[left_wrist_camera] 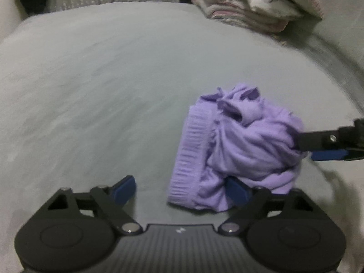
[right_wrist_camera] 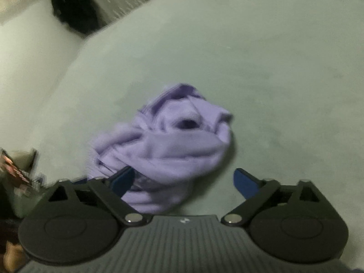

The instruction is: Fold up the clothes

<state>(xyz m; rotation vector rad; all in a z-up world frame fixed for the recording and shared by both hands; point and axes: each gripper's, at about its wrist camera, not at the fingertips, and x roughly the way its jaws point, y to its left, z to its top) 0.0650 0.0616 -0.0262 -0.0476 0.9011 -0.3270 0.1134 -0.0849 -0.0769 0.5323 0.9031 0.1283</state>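
Observation:
A lilac knit sweater (left_wrist_camera: pixel 238 145) lies crumpled in a heap on the grey-green padded surface (left_wrist_camera: pixel 91 79), its ribbed hem facing left. My left gripper (left_wrist_camera: pixel 180 191) is open just in front of it; its right finger (left_wrist_camera: pixel 237 191) touches the heap's near edge and the left finger sits over bare surface. My right gripper (left_wrist_camera: pixel 302 147) comes in from the right edge, tips against the heap's right side. In the right wrist view the sweater (right_wrist_camera: pixel 163 141) lies straight ahead. The right gripper (right_wrist_camera: pixel 184 182) stands wide open, its left finger (right_wrist_camera: pixel 122 179) over the cloth.
A stack of folded white and pink cloth (left_wrist_camera: pixel 250 4) sits at the back right. A dark object (right_wrist_camera: pixel 72 6) stands behind the surface's far edge by a patterned curtain. Clutter (right_wrist_camera: pixel 16 170) shows at the left edge. Bare surface stretches left of the sweater.

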